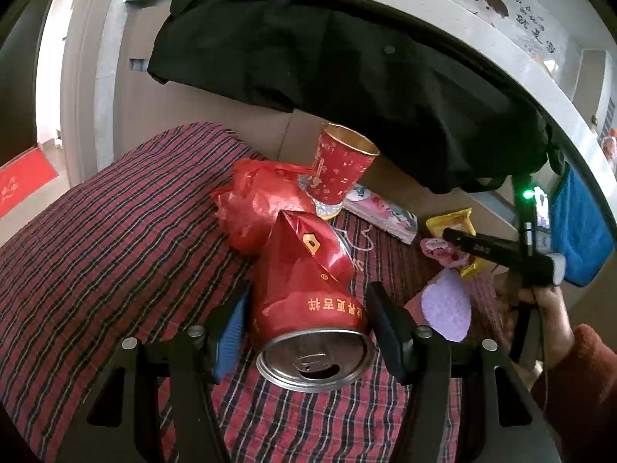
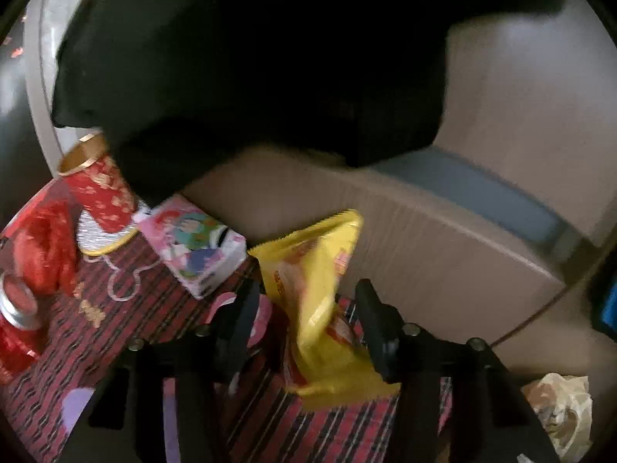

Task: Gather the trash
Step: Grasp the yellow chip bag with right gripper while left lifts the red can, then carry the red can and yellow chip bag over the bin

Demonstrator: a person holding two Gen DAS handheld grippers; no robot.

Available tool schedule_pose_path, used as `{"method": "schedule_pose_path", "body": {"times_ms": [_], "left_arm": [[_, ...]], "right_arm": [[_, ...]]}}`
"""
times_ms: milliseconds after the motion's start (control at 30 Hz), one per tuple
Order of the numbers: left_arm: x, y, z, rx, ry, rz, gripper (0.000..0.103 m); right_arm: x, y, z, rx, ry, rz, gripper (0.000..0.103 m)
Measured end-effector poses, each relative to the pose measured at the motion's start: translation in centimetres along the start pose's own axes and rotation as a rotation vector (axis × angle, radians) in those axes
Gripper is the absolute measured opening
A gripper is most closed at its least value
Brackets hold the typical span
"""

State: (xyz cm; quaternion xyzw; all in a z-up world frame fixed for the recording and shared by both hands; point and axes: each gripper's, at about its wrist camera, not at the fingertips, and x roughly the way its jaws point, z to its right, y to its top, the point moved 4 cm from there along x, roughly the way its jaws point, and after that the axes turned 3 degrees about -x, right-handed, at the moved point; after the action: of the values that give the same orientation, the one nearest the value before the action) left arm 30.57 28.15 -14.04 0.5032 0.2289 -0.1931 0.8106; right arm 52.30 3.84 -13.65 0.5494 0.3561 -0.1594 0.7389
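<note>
A crushed red drink can [image 1: 304,270] sits between the fingers of my left gripper [image 1: 308,289], its opened top toward the camera. Both pads press its sides, so the gripper is shut on it. The can [image 2: 17,305] also shows at the left edge of the right wrist view. My right gripper [image 2: 308,285] straddles a yellow snack wrapper [image 2: 320,270] that stands up between its fingers. A gap shows beside the left finger, so it is open. In the left wrist view the right gripper [image 1: 455,237] reaches over that yellow wrapper [image 1: 451,222].
On the red plaid cloth [image 1: 115,250] lie a red paper cup [image 1: 343,169], a crumpled red plastic bag [image 1: 258,200], a pink cartoon box [image 1: 381,212], a pink wrapper [image 1: 439,249] and a purple heart shape [image 1: 447,308]. A black garment [image 1: 347,77] hangs above. Cardboard [image 2: 424,250] stands behind.
</note>
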Motion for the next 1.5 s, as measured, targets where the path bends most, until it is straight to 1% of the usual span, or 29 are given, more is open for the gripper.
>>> {"method": "schedule_pose_path", "body": {"times_ms": [33,133,167,200,233,300,367,467,567,700,800,900,967,1067,1133,1200,1400,1500], "left_arm": [[0.1,0.0,0.0,0.0,-0.001,0.0,0.06],[0.4,-0.1,-0.1,-0.008,-0.011,-0.017,0.06],[0.4,-0.1,-0.1,-0.007,-0.009,-0.018,0.06],[0.4,-0.1,-0.1,-0.007,-0.006,-0.016,0.06],[0.4,0.0,-0.1,-0.008,-0.003,-0.013,0.06],[0.2,0.0,-0.1,-0.007,0.0,-0.008,0.06],[-0.1,0.1,0.1,-0.003,0.004,-0.001,0.06],[-1.1,0.3,0.8,0.013,0.009,0.023,0.06],[-2.7,0.6,1.9,0.031,0.009,0.06,0.06],[-4.9,0.5,3.6,0.077,0.021,0.109,0.06],[-6.4,0.5,4.8,0.094,0.006,0.123,0.06],[-8.1,0.5,5.8,0.105,-0.002,0.145,0.06],[-9.0,0.5,6.5,0.111,-0.005,0.152,0.06],[-10.4,0.2,7.8,0.14,0.009,0.173,0.06],[-11.1,-0.1,8.6,0.159,0.02,0.186,0.06],[-11.6,-0.4,9.2,0.17,0.016,0.187,0.06],[-13.8,-1.2,11.7,0.205,0.014,0.217,0.06],[-14.7,-1.5,12.9,0.216,0.002,0.231,0.06]], "right_arm": [[0.6,0.0,0.0,0.003,0.001,-0.009,0.046],[1.8,-0.2,0.0,0.005,0.012,-0.04,0.041],[1.8,-0.2,0.0,-0.002,0.005,-0.037,0.032],[1.6,-0.2,0.0,-0.011,-0.003,-0.028,0.027],[1.3,-0.2,0.0,-0.015,-0.001,-0.023,0.025],[0.4,-0.5,0.1,0.003,0.039,-0.02,0.023],[-1.1,-0.9,0.1,0.017,0.074,0.0,0.023],[-4.2,-1.1,-0.2,-0.002,0.069,0.053,0.023],[-7.8,-1.3,-0.5,0.01,0.1,0.103,0.023],[-12.6,-1.9,-2.2,-0.029,0.13,0.162,0.023],[-15.6,-2.6,-2.5,-0.048,0.152,0.189,0.023],[-18.2,-3.6,-3.0,-0.037,0.191,0.203,0.023],[-19.5,-4.5,-3.1,-0.033,0.208,0.208,0.023],[-21.0,-5.5,-3.7,-0.041,0.206,0.223,0.023],[-21.5,-6.2,-3.9,-0.036,0.218,0.221,0.023],[-22.0,-6.6,-4.1,-0.029,0.231,0.225,0.023],[-24.6,-8.0,-3.3,-0.039,0.231,0.259,0.023],[-25.8,-8.6,-2.6,-0.038,0.218,0.283,0.023]]}}
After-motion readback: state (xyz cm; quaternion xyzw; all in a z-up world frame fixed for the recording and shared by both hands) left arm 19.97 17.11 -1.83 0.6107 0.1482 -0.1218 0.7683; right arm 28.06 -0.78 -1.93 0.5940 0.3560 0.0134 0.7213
